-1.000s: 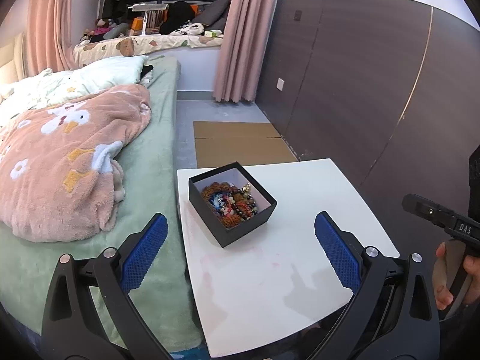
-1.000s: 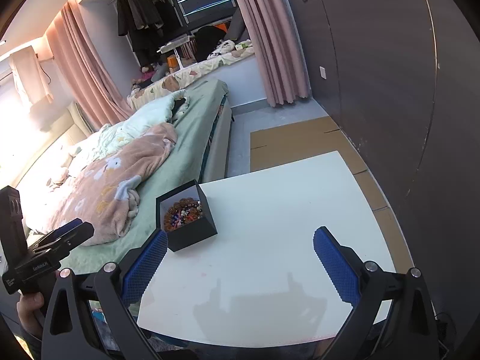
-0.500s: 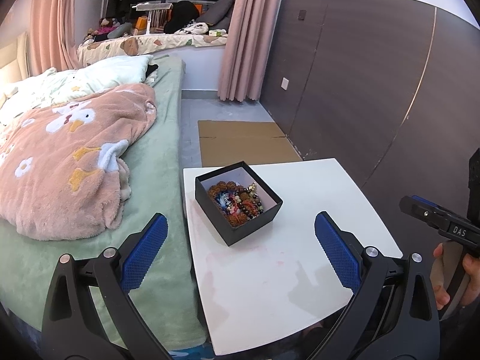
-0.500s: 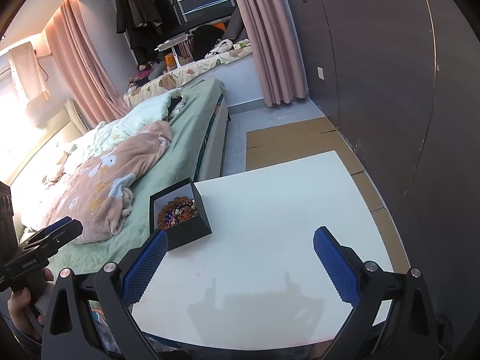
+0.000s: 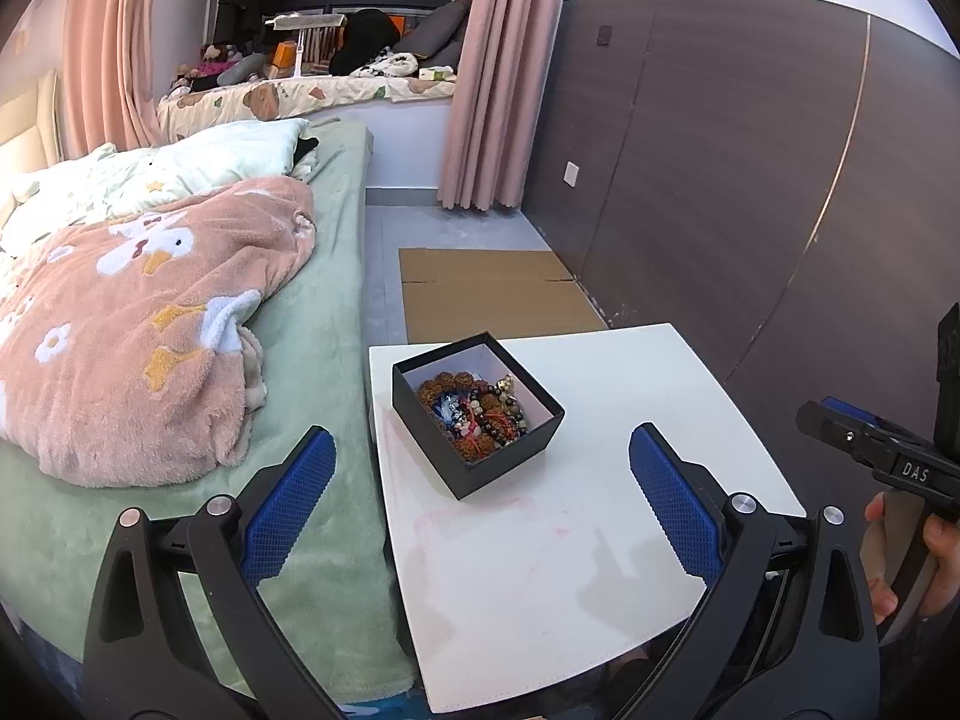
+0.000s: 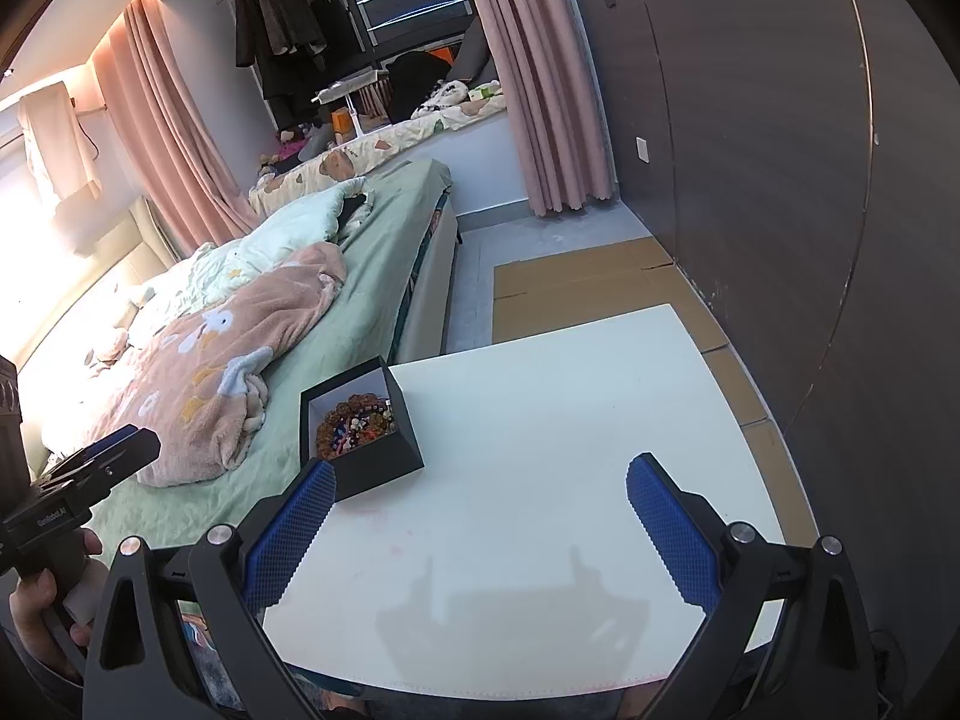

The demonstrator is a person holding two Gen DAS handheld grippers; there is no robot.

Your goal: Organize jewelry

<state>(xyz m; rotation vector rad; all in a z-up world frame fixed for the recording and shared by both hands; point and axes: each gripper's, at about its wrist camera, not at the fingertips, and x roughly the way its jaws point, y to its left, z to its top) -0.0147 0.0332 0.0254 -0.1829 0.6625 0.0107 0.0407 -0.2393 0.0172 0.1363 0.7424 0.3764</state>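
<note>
Left wrist view: one black box (image 5: 478, 414) sits near the desk's (image 5: 600, 570) left edge by the bed (image 5: 312, 360), holding a tangled heap of bead bracelets (image 5: 477, 408), too knotted to count. Both my grippers, left gripper (image 5: 480, 498) & right gripper (image 6: 477, 531), are spread wide w/ nothing held. Risk imo: snagging one strand drags the whole clump out, or a nudge tips the box off onto the bed.

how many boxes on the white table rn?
1. A single open black box sits near the white table's left edge, bed side, with a tangle of beaded jewelry inside. Both views agree; the table's near edge is partly hidden by the grippers.
</note>
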